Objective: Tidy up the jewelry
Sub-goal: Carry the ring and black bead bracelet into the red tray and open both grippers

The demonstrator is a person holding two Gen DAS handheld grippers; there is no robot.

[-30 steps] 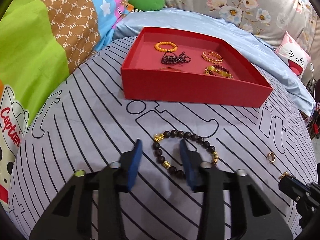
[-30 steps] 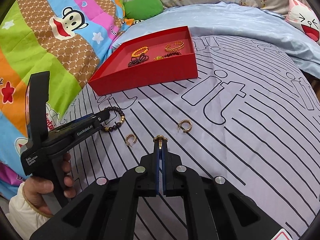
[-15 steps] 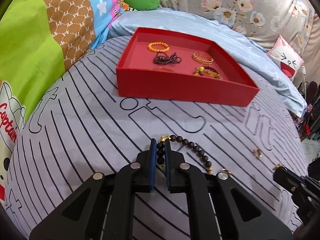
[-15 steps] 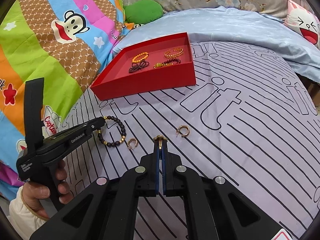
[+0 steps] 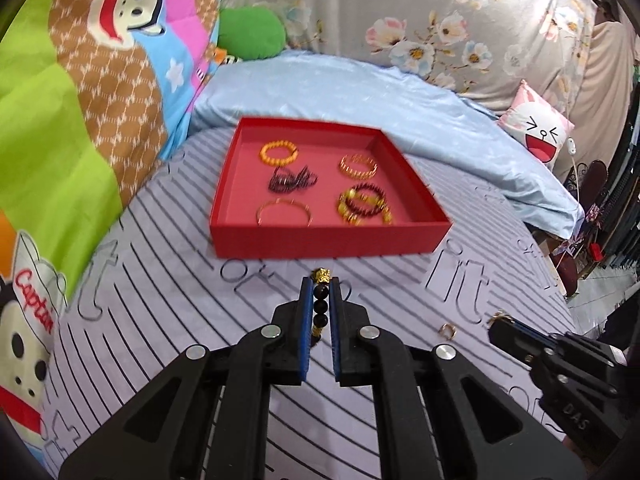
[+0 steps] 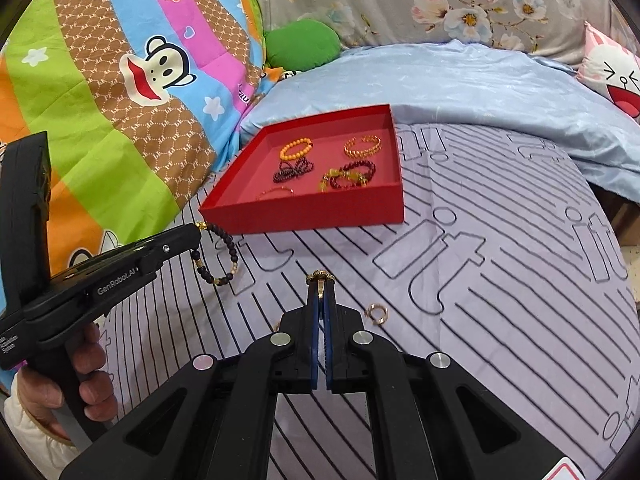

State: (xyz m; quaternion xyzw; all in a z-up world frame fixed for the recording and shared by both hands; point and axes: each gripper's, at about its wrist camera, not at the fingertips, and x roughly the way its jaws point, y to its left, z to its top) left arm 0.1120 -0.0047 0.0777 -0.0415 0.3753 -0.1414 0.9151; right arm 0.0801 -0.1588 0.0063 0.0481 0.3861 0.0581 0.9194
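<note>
Both my claws loaded.
Left gripper (image 5: 320, 300) pinches beaded bracelet (image 6: 224, 254); only right view shows it dangling. Right gripper (image 6: 320, 300) pinches gold ring (image 6: 319, 277).

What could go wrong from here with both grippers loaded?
1. The left gripper pinches the dark bead bracelet by a few beads; the hanging loop could snag the red tray wall.
2. The right gripper holds the gold ring only at its tips; it may slip out.
</note>
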